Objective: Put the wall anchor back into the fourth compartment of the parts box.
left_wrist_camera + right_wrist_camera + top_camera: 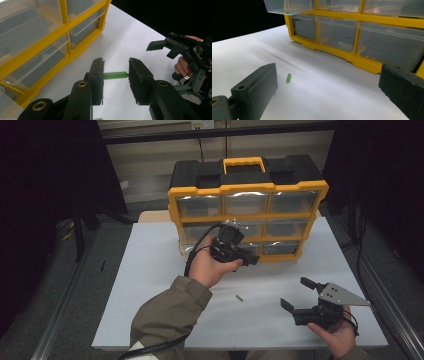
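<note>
Short green ribbed plastic rod [115, 75] clamped crosswise in left gripper [116, 75], at nine o'clock of gaping, empty right gripper [298, 293].

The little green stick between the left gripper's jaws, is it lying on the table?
No, the green stick is held up between the left gripper jaws, above the white table.

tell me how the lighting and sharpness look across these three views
High view: dim, dark surround, glare on the yellow organiser's clear drawers. Left gripper view: left gripper sharp on the green piece, organiser soft. Right gripper view: right gripper's near jaws blurred, small green piece fairly crisp on the white table.
</note>
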The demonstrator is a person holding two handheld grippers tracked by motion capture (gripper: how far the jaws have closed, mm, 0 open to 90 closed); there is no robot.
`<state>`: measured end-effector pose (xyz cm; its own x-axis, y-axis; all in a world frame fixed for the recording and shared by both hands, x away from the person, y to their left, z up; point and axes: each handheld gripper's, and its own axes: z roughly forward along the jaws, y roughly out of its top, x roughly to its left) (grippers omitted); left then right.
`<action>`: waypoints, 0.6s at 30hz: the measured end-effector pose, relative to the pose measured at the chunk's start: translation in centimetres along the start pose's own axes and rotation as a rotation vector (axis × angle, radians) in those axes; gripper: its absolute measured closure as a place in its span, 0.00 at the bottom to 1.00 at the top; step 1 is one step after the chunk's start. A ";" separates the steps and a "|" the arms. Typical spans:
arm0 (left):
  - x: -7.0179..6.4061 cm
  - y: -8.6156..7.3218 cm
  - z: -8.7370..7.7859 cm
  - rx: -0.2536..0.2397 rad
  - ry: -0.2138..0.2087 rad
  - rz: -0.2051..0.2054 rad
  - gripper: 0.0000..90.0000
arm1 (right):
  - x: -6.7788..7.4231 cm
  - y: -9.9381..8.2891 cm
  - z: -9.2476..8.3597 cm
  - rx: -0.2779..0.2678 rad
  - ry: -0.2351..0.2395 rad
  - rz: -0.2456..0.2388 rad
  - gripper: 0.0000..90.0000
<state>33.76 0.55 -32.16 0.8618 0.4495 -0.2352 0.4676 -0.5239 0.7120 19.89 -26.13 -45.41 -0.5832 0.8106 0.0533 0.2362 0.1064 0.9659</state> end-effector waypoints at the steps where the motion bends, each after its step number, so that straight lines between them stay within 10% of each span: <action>1: 0.1 0.1 -0.1 0.001 -0.003 0.004 0.73 | 0.0 0.0 0.0 -0.001 0.001 -0.002 0.02; 18: 0.7 1.1 -1.4 -0.026 0.020 -0.014 0.73 | 0.0 0.0 0.0 -0.002 0.000 -0.003 0.02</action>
<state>34.60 1.29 -30.65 0.8508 0.4713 -0.2324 0.4744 -0.4988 0.7253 19.92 -26.16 -45.41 -0.5841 0.8101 0.0510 0.2334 0.1075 0.9664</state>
